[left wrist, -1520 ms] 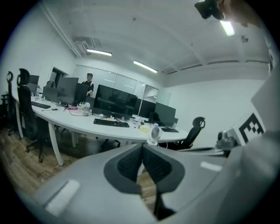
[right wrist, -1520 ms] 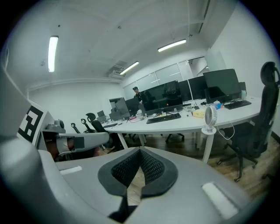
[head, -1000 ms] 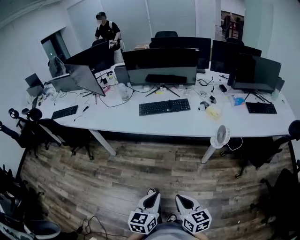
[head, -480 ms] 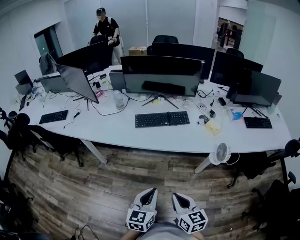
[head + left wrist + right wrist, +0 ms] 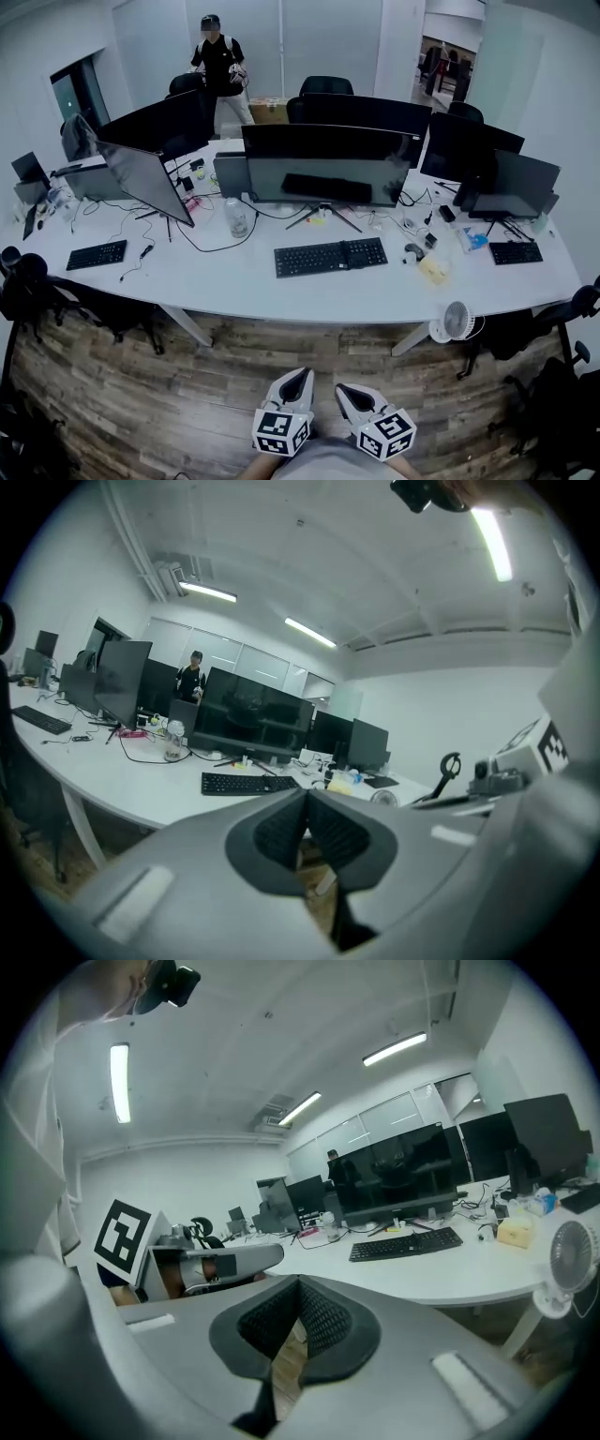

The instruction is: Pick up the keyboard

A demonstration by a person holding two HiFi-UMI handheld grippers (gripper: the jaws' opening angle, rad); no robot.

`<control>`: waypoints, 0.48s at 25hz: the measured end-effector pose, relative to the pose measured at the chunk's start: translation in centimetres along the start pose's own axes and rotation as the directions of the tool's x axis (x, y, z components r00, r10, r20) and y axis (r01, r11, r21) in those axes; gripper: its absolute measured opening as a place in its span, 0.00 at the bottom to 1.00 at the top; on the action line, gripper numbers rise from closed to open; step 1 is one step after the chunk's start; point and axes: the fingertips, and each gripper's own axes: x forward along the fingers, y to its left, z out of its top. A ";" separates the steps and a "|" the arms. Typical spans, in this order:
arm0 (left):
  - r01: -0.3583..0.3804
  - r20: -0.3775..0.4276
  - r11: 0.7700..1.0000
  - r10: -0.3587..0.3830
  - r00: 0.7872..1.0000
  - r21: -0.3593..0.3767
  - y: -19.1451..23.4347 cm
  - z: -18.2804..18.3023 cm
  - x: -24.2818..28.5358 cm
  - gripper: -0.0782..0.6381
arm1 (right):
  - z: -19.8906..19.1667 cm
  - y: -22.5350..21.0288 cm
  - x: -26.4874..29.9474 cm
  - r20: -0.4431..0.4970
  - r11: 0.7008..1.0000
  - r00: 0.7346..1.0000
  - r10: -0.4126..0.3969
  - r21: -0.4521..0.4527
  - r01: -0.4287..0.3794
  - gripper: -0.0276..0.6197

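Now | 3 keyboards (image 5: 330, 256) on desk (image 5: 234, 281) | left gripper (image 5: 301, 377), right gripper (image 5: 344, 391): both closed, empty

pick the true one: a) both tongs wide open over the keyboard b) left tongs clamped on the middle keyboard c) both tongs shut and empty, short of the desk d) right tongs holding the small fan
C: each gripper view shows its jaws together with nothing between them, and the left tongs and right tongs hang over the floor, while the keyboard lies on the desk.
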 end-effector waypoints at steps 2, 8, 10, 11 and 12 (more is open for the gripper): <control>0.004 0.004 1.000 -0.004 1.000 0.000 1.8 0.5 0.5 0.11 | 0.4 0.1 1.7 0.007 1.000 1.000 -0.012 0.013 0.012 0.04; 0.019 0.014 1.000 -0.019 1.000 -0.017 5.6 1.6 1.2 0.11 | 3.1 2.0 5.3 0.081 0.992 0.997 -0.010 -0.123 0.020 0.04; 0.025 0.006 0.999 -0.025 1.000 -0.025 6.4 1.4 1.3 0.11 | 3.3 2.3 6.2 0.087 0.991 0.996 -0.013 -0.130 0.024 0.03; 0.024 0.000 0.999 -0.024 1.000 -0.027 6.9 1.2 1.5 0.11 | 3.1 2.4 6.6 0.080 0.992 0.997 -0.013 -0.122 0.022 0.03; 0.019 -0.006 0.999 -0.019 1.000 -0.027 7.4 1.1 1.6 0.11 | 2.9 2.3 7.0 0.070 0.995 0.998 -0.012 -0.102 0.019 0.04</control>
